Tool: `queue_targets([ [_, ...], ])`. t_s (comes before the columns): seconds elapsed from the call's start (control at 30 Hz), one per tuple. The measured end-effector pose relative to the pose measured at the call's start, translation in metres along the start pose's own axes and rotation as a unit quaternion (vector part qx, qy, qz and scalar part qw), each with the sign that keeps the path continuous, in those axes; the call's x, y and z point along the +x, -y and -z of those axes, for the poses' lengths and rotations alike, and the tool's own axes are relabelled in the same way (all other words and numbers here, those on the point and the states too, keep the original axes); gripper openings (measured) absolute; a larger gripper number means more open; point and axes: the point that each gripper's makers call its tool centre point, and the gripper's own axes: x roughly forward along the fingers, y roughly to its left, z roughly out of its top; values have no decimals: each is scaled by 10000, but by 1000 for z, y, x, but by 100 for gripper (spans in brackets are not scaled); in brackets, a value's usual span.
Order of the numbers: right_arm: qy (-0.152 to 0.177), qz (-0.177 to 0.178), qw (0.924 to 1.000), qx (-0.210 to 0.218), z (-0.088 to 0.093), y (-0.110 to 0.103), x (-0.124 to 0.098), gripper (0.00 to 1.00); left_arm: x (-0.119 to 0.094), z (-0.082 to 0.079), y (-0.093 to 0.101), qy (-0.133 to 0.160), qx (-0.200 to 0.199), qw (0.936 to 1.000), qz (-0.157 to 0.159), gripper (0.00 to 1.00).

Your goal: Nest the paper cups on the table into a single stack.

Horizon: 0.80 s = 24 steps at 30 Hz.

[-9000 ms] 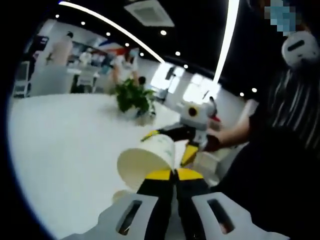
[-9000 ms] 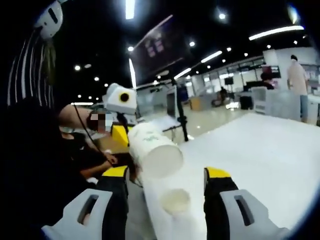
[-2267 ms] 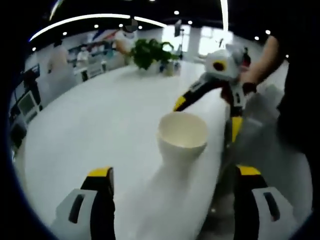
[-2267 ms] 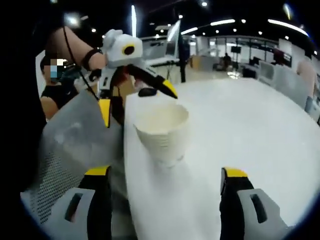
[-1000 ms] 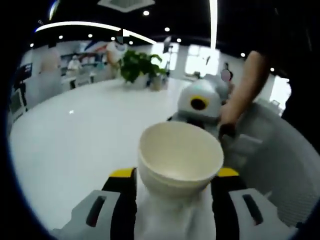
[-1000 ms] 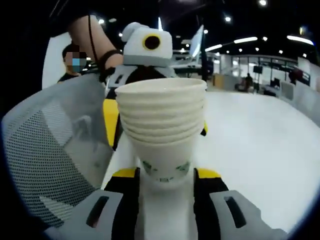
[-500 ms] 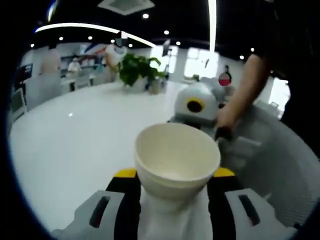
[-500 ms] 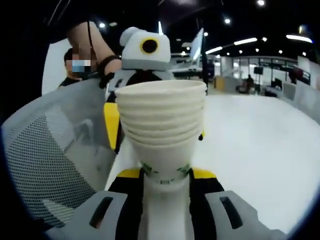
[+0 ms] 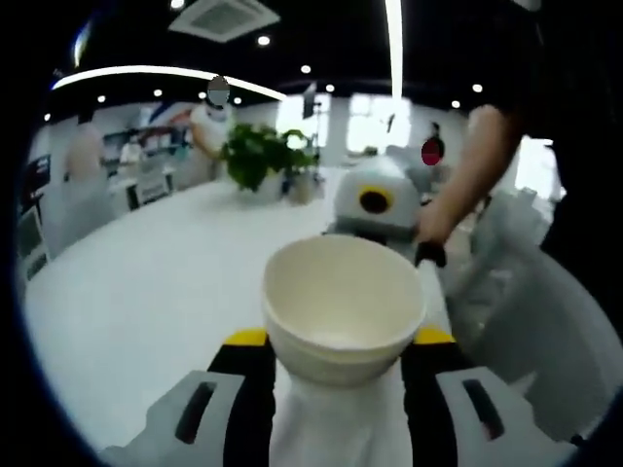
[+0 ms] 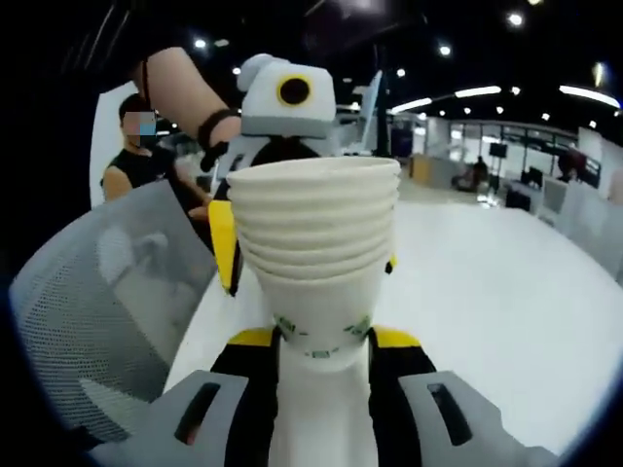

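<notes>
A stack of several nested white paper cups (image 10: 316, 243), the bottom one with green print, stands upright between my two grippers. My right gripper (image 10: 322, 339) is shut on the stack's lower part, yellow-tipped jaws pressing both sides. In the left gripper view I look down into the top cup (image 9: 343, 302), and my left gripper (image 9: 338, 339) is shut on the stack from the opposite side. One yellow finger (image 10: 225, 248) of the left gripper shows beside the stack. Whether the stack rests on the table or hangs just above it I cannot tell.
The white table (image 9: 136, 292) stretches far behind the stack (image 10: 487, 282). A potted plant (image 9: 255, 156) stands at its far end. A grey mesh chair (image 10: 107, 311) sits close beside the table edge. A person's forearm (image 9: 467, 165) reaches in from the right.
Both grippers stood open around the stack 2.3 s ago and have since shut on it. Over the last half second the jaws hold still; both views have tilted slightly.
</notes>
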Motion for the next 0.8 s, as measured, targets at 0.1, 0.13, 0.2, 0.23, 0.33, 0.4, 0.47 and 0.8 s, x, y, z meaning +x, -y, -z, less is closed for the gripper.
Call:
queue_targets([
  [0.1,9,71,10000,11,-4,17,-4,32,6,-12,-15,-11,141,9999,65,50],
  [0.13,17,94,10000,12,-5,21,-5,32,7,-14,-19,2,152,9999,77,49],
  [0.2,13,169,9999,6,-5,33,-7,32,11,-18,-29,27,201,9997,95,49],
  [0.23,0,194,9998,19,-5,38,-7,32,12,-19,-33,23,213,9997,105,49],
  [0.33,31,267,9996,82,-3,52,-8,32,19,-23,-45,41,235,9996,165,49],
  [0.4,32,289,9995,128,-1,60,-8,32,24,-23,-53,24,241,9995,220,49],
  [0.47,-4,342,9993,117,2,69,-7,32,27,-22,-61,12,264,9993,247,49],
  [0.8,-87,371,9989,258,17,106,-4,32,45,-17,-96,46,153,9993,336,49],
])
